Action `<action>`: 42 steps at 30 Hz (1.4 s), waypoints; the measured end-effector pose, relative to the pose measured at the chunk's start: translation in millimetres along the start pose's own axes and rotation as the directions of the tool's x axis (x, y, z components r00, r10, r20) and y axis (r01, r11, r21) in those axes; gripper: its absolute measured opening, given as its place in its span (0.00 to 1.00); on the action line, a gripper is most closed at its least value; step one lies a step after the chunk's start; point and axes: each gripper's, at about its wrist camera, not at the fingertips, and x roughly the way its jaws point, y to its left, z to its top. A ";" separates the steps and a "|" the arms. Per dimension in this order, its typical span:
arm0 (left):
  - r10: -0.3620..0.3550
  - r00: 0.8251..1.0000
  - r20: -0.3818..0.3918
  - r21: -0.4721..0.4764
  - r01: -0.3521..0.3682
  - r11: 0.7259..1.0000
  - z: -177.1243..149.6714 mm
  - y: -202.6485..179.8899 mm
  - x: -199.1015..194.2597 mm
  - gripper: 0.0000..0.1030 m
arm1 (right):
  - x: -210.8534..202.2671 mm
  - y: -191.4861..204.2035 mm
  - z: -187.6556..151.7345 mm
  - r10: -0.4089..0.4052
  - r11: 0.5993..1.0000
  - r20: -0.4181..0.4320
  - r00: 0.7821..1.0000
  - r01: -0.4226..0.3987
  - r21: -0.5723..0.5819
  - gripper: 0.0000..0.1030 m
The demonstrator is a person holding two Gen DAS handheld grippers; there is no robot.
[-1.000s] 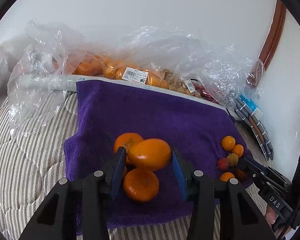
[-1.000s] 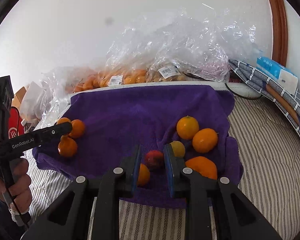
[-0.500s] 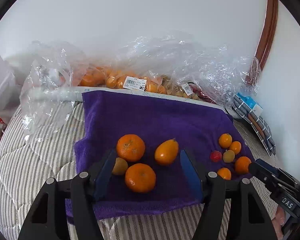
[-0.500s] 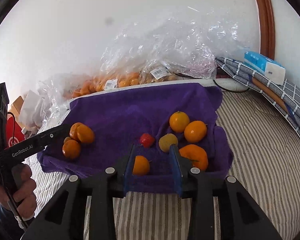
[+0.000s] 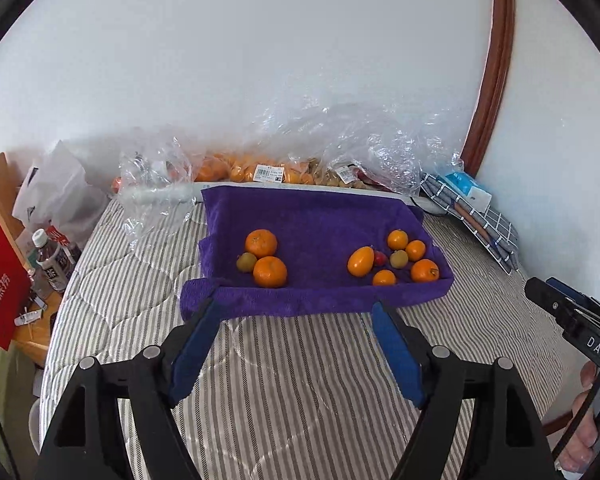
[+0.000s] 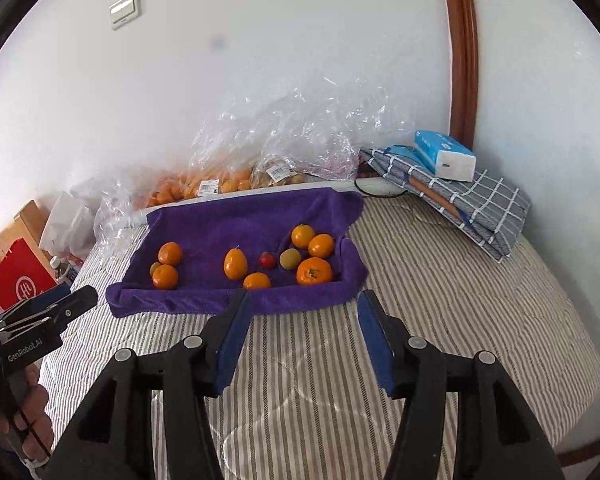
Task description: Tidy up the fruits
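Fruits lie in two loose groups on the purple terry towel (image 5: 312,216) spread over the striped quilted bed (image 5: 300,380). At the towel's left end sit two round orange mandarins (image 5: 261,243) with a small yellow-green fruit (image 5: 246,261) touching them. Toward the right end are the oval orange fruit (image 5: 360,261), a small red fruit (image 5: 380,257) just beside it, and several small oranges (image 5: 415,250) with another yellow-green fruit among them.

Both claws hang over the bare bed in front of the towel, clear of it. The left claw (image 5: 298,346) stands wide with nothing between its blue pads; its jaws have just been opening. The right claw (image 6: 302,338) stands moderately open, also empty, and its jaws have likewise just been opening. Neither touches any fruit.

The step in hand looks like a pull-back between placements, before choosing the next piece to sort. To do it well, I would pick a fruit that sits apart enough for the pads to straddle it alone: the oval orange fruit has room on its left side, while the red one is crowded. Come down from above with the jaws wider than the fruit, and close gently, since round fruit rolls on a soft towel. Keep the two claws from crossing, left working the left group, right the right.
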 end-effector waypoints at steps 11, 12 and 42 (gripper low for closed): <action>0.053 0.998 0.041 0.012 -0.053 0.998 -20.7 -26.5 -68.9 0.88 | -78.9 -7.6 -26.1 -0.012 1.000 0.076 0.997 0.011 0.002 0.90; 0.058 0.997 0.048 0.010 -0.059 0.998 -21.3 -29.2 -73.4 0.88 | -82.7 -8.6 -27.6 -0.011 1.000 0.078 0.997 0.011 0.001 0.91; 0.107 0.989 0.098 0.030 -0.110 0.993 -27.1 -49.3 -103.9 0.93 | -110.2 -10.8 -41.7 -0.054 0.998 0.092 0.994 0.056 -0.016 0.95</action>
